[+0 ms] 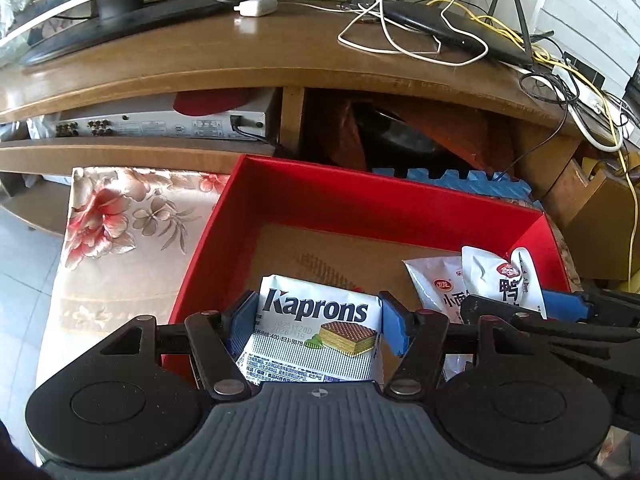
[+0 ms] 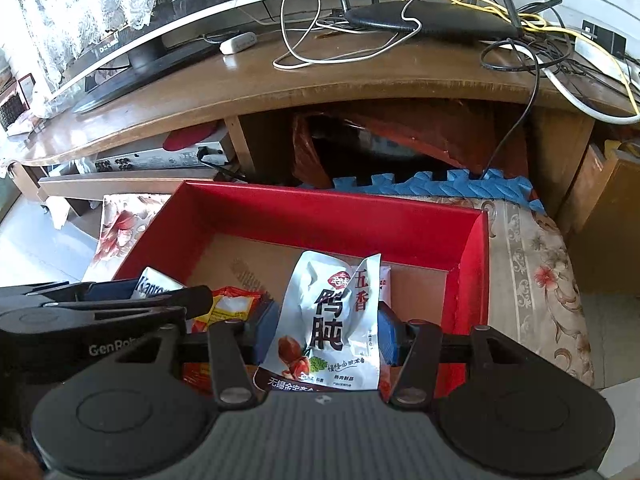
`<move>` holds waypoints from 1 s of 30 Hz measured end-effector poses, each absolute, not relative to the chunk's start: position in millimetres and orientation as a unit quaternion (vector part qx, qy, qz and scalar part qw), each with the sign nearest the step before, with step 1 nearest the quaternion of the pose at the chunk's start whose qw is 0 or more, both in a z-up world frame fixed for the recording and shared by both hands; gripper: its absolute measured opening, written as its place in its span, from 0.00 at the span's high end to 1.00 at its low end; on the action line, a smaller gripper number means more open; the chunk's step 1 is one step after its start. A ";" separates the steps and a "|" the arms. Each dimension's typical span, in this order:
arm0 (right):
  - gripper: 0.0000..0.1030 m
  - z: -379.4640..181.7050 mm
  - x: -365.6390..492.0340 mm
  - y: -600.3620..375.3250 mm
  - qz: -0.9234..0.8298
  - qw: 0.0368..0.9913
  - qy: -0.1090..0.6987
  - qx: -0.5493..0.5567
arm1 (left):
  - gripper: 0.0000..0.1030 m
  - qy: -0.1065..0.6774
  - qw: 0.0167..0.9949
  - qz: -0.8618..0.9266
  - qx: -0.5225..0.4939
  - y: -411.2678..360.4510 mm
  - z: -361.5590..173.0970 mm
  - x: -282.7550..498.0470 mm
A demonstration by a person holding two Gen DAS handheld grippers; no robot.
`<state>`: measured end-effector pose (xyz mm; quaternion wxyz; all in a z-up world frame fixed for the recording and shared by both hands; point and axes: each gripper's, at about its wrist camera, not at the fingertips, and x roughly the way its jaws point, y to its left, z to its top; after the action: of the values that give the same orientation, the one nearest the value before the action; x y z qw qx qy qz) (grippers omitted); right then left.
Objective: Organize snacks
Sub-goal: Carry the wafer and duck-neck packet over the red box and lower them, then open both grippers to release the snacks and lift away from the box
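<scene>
Kaprons wafer pack [image 1: 318,326], clamped crosswise between left gripper [image 1: 318,326] pads, hangs over red box [image 1: 360,200] left half. Right gripper [image 2: 326,328] pinches duck gizzard pouch [image 2: 328,320], long axis forward, above right half.

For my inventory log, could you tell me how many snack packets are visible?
4: Kaprons wafer pack in left gripper, duck gizzard pouch in right gripper, white packet and red-yellow packet in red box; others possibly hidden.

Wooden TV stand [image 1: 248,56] holds a black router [image 1: 452,30] buried in white and yellow cables [image 1: 404,46] — plus a white adapter [image 1: 256,7]. Silver AV player [image 1: 160,124] on the shelf below, blue foam mat [image 2: 436,186] behind a floral cloth [image 1: 120,224].
</scene>
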<state>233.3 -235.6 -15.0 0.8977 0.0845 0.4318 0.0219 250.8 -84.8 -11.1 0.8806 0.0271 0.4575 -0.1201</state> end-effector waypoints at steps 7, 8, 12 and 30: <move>0.56 -20.4 235.9 -236.2 0.022 0.894 0.440 0.083 | 0.31 0.460 0.879 -0.118 0.034 -86.5 -14.4 251.6; 0.56 -20.4 236.0 -235.8 0.022 0.894 0.439 0.082 | 0.31 0.460 0.879 -0.117 0.035 -86.7 -14.4 251.5; 0.56 -21.0 235.3 -235.6 0.020 0.895 0.439 0.075 | 0.28 0.459 0.880 -0.115 0.041 -86.5 -14.3 250.1; 0.51 -4.7 222.8 -233.2 0.011 0.910 0.413 0.042 | 0.17 0.446 0.887 -0.112 0.039 -80.7 -0.2 242.7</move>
<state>222.8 -233.2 -4.7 0.9097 0.0424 0.4129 0.0113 242.7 -80.7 -0.2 0.8872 0.0388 0.4457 -0.1125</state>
